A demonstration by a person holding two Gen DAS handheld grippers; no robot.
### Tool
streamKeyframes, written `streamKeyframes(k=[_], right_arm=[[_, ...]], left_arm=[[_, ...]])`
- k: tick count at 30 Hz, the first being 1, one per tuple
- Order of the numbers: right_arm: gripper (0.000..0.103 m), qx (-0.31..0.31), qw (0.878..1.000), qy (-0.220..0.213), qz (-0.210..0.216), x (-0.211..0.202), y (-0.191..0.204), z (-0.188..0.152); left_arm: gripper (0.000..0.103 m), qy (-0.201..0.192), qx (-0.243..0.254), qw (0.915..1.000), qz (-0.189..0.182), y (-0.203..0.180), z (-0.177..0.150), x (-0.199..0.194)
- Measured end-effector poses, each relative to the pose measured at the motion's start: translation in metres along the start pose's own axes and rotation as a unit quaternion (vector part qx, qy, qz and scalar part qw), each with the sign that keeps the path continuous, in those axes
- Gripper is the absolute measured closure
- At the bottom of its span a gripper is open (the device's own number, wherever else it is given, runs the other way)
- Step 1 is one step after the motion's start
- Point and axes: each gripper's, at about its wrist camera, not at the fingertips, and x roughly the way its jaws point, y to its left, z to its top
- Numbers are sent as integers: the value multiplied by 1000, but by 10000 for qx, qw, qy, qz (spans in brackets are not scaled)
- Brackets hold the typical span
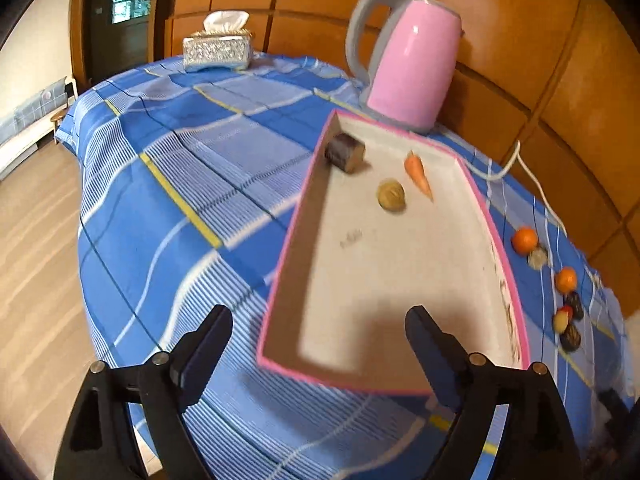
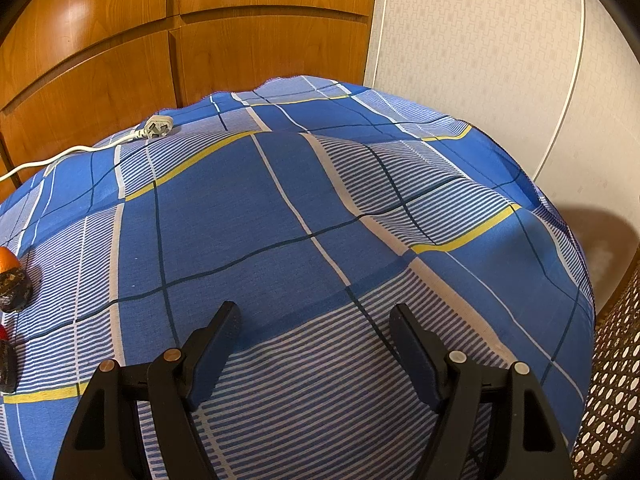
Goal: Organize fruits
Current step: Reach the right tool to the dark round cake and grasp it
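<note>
Inside tray [image 1: 400, 280], toward its far end: carrot [image 1: 418, 176], pale round fruit [image 1: 391, 196] just beside it, dark chunk [image 1: 345, 153] against the far-left wall. Right of tray, on cloth [image 1: 160, 200], a loose row: orange [image 1: 525, 240], pale lump [image 1: 538, 258] touching it, second orange [image 1: 566, 279], then dark and red-yellow pieces [image 1: 568, 320] clustered nearer. Beyond tray's far corner, pink kettle [image 1: 408, 64] with white cord [image 1: 520, 160] trailing to the right. Far beyond tray's left side, tissue box [image 1: 219, 50]. Over tray's near end, left gripper [image 1: 320, 344], jaws wide apart, holding nothing. Well right of tray, right gripper [image 2: 316, 332] above bare cloth, likewise spread and holding nothing; plug [image 2: 158, 128] at cloth's far edge, orange and dark fruit [image 2: 14, 288] at that view's left border.
</note>
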Motion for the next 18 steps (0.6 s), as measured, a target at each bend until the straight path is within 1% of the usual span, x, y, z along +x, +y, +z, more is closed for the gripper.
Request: streamKeyframes(k=[3,4,6,9,10,11,12,14,16,18], right_arm=[[25,-35,9999,64,123,-3,2,0],[25,-109,9996,126,248,-5,5,0],[25,-264,9976,251,594,-8,13,0],[25,-685,9872,427,1374,-19,37,-1],[25,-854,9782,528,1819,-24,50,-3],[25,-1000,9708,581,2101,-29,60,-4],[25,-1180,9633,597,2335,-35,71,-7],[25,-1742,9431,562,2775,-51,98,-13],[25,-2314,9241,524,2997,-65,125,-21],[25,-2695,9136,470,3008,-71,143,-25]], left_arm=[[14,-26,88,10000,-7,-4,-2,-2],[14,-55,93,9999,-19,-4,-2,-3],[13,-69,101,9999,-6,-4,-4,-4],[13,-6,74,10000,2,-2,-5,-2],[13,6,66,10000,6,-1,-5,-1],[13,25,56,10000,13,0,-5,0],[13,40,46,10000,11,1,-6,0],[13,58,12,10000,-1,3,-6,1],[13,55,-13,10000,-14,5,-6,0],[13,50,-27,10000,-29,7,-6,0]])
